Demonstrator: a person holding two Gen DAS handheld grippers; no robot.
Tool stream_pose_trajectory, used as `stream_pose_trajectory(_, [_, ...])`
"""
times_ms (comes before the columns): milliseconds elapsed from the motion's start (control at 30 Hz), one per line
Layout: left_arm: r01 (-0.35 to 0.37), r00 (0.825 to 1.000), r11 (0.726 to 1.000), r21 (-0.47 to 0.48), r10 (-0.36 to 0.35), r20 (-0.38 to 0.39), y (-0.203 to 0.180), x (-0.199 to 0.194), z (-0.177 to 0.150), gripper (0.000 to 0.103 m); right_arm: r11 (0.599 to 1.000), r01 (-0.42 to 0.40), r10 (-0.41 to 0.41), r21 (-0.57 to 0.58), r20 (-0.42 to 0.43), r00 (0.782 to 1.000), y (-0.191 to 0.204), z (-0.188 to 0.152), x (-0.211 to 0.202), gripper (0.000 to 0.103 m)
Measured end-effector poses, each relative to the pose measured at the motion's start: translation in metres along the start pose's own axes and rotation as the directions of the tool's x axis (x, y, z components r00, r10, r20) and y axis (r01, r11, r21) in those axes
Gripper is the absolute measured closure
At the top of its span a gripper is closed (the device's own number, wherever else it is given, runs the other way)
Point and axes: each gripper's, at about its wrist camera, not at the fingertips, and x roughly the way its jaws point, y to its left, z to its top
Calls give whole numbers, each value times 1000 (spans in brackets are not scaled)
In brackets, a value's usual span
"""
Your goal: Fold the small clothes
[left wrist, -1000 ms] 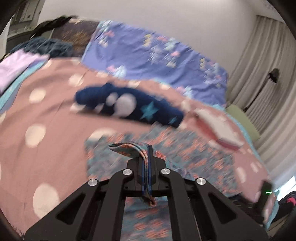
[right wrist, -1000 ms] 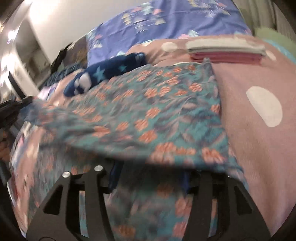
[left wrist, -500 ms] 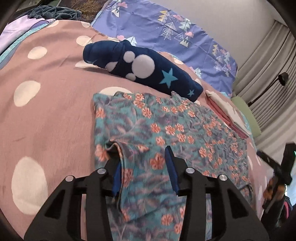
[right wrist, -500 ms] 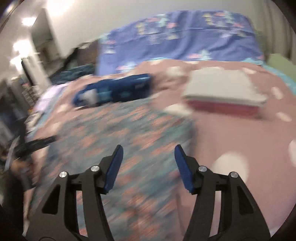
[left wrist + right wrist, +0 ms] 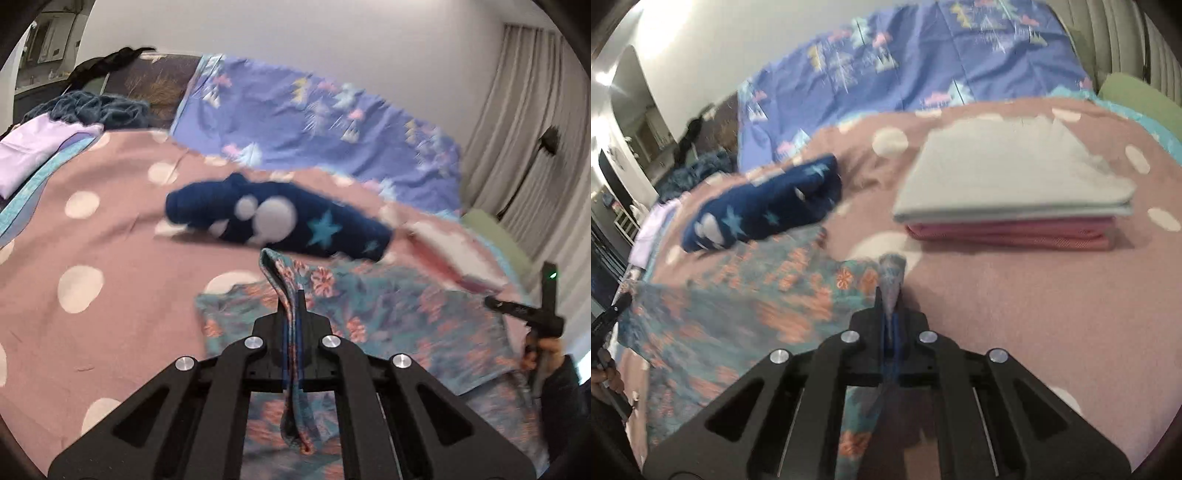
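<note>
With both corners regripped, we log: left claw (image 5: 291,325) clenched on floral garment (image 5: 388,306); right claw (image 5: 892,317) just closed on opposite edge; fold ready.

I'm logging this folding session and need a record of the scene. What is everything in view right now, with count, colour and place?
floral garment: one, teal with orange flowers, spread on the bedspread, an edge pinched in each gripper
navy garment: one, dark blue with white blobs and light blue stars, bundled just beyond the floral garment
folded stack: one pile, pale grey-white piece on a pink one, far right of the bedspread
bedspread: one, dusty pink with white dots, under everything
blue sheet: one, violet-blue with small prints, at the head of the bed
lilac cloth: one, far left edge
curtains: pale, right wall
left gripper: black, fingers shut on the floral garment
right gripper: black, fingers have just closed on the floral garment
</note>
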Motion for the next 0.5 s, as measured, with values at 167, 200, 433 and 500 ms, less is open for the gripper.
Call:
stream_pose_trajectory(167, [-15, 985, 995, -101, -2, -171, 35, 41, -33, 89, 995, -47, 45, 89, 28, 999, -10, -10, -22, 72])
stream_pose_trajectory(200, [-2, 986, 993, -121, -19, -167, 36, 37, -32, 78, 997, -51, 48, 65, 39, 998, -4, -14, -36, 72])
stream_pose_trajectory(433, [-104, 986, 992, 77, 112, -123, 2, 8, -36, 43, 925, 26, -45, -379, -42, 998, 63, -93, -61, 62])
stream_pose_trajectory(500, [-202, 948, 959, 200, 243, -206, -4, 24, -54, 42, 876, 133, -143, -464, 14, 990, 56, -117, -49, 60])
